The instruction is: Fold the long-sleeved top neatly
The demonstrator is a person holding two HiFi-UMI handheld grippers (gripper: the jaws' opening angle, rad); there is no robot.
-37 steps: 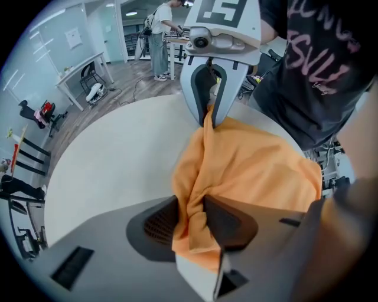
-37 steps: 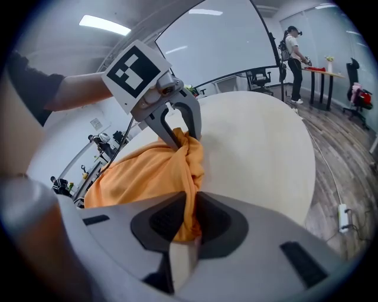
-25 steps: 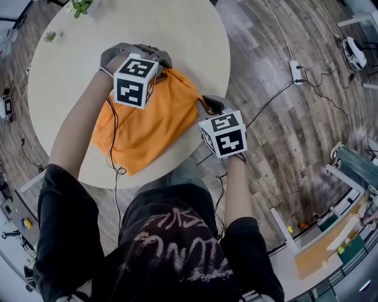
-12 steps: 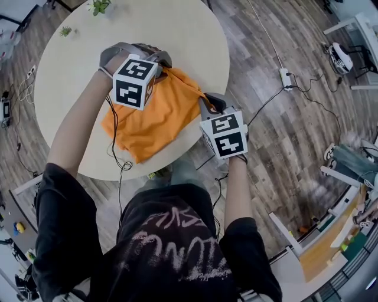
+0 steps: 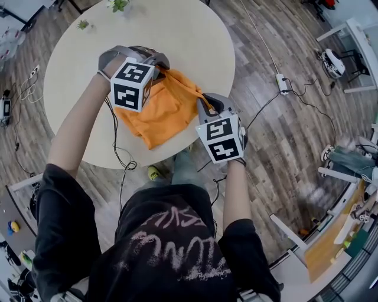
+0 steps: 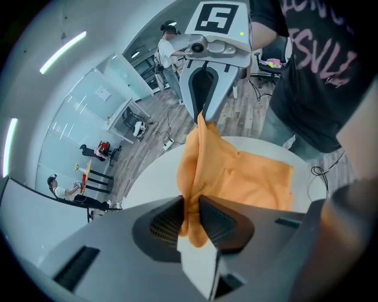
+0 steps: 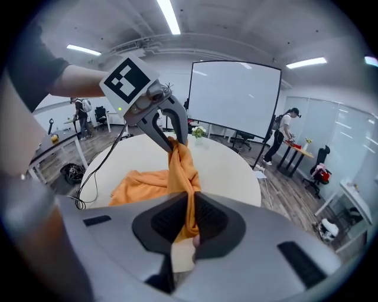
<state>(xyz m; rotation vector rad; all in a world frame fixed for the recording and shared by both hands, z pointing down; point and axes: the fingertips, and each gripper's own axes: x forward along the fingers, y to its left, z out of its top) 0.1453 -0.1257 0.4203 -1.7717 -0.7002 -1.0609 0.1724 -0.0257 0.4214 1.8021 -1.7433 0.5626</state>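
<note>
Black short-sleeved T-shirt (image 5: 177, 213) with pale scrawled print (image 5: 172, 248)

Far half of the round table (image 5: 189, 35) is wide open, plenty of passing room. A small plant (image 5: 120, 5) and a second plant (image 5: 83, 25) guard the far rim. The orange top (image 5: 159, 115) stretches between left gripper (image 5: 164, 68) and right gripper (image 5: 204, 103), closing that gap. A black cable (image 5: 118, 154) drapes over the near edge.

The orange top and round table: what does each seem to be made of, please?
The orange top looks like soft matte fabric, perhaps cotton knit: it drapes and bunches. The round table looks like smooth pale laminate: faint sheen, no grain.
</note>
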